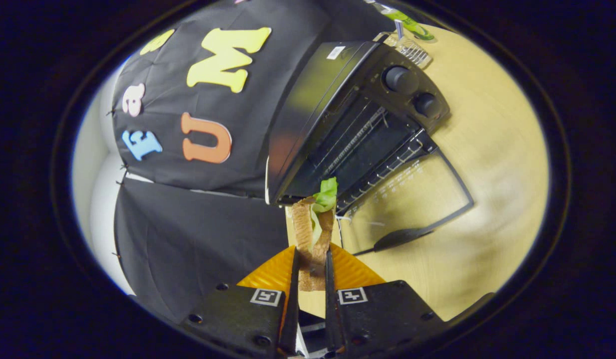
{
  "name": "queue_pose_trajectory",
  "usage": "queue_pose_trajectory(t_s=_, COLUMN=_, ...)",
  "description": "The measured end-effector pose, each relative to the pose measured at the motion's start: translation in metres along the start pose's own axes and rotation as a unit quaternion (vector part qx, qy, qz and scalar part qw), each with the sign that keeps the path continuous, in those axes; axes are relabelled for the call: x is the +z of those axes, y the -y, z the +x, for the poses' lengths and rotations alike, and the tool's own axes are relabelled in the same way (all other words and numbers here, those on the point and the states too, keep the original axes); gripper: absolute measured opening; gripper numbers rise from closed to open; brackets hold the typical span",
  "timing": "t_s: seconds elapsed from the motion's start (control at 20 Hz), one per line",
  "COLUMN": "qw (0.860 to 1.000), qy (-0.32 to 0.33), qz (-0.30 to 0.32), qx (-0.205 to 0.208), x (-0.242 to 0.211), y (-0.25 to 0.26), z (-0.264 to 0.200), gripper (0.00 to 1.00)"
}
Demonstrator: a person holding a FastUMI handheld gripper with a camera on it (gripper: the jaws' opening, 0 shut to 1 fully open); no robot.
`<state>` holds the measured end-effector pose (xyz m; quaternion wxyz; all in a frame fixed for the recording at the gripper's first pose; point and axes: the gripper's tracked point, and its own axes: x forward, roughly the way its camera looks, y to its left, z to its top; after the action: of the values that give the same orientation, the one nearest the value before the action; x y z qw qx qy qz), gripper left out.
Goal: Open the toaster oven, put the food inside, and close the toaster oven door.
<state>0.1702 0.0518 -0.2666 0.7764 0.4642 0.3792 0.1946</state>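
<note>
Hand-held gripper (311, 264): sitting at the bottom centre of the frame, nearest the camera; both fingers are pressing on the sandwich from either side, so it is closed on the food.
Sandwich (310, 238): standing on edge between the fingers, two slices of brown bread with green lettuce (326, 194) sticking out of the far end; it is reaching up toward the centre of the frame, with the lettuce tip lying over the lower front corner of the toaster oven.
Orange plate (348, 271): showing just beyond the fingers, behind the sandwich, at the bottom centre; ribbed surface, resting on the desk.
Toaster oven (337, 114): occupying the upper centre and appearing tilted in this view; black body, cavity standing open, wire rack (387, 167) showing inside.
Oven door (412, 199): lying folded down flat onto the desk, right of centre; glass panel in a dark frame, dark handle (400, 238) at its free edge.
Knobs (400, 79): two round black controls sitting on the panel at the upper right of the oven.
Desk (487, 164): light wood, filling the right half of the frame.
Upper right edge: small items lying beyond the oven, too blurred to identify.
</note>
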Motion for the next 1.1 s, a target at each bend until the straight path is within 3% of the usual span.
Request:
queue_pose_trajectory(t_s=0.4, qw=0.991, qy=0.116, qz=0.060, qx=0.032, x=0.078, y=0.022, z=0.047, gripper=0.28)
queue_pose_trajectory(t_s=0.8, qw=0.971, qy=0.194, qz=0.125, qx=0.062, x=0.106, y=0.031, z=0.087, gripper=0.28)
queue_pose_trajectory(t_s=0.9, qw=0.967, qy=0.209, qz=0.137, qx=0.053, x=0.113, y=0.036, z=0.095, gripper=0.28)
queue_pose_trajectory(t_s=1.1, qw=0.974, qy=0.204, qz=0.093, qx=0.017, x=0.106, y=0.034, z=0.109, gripper=0.31)
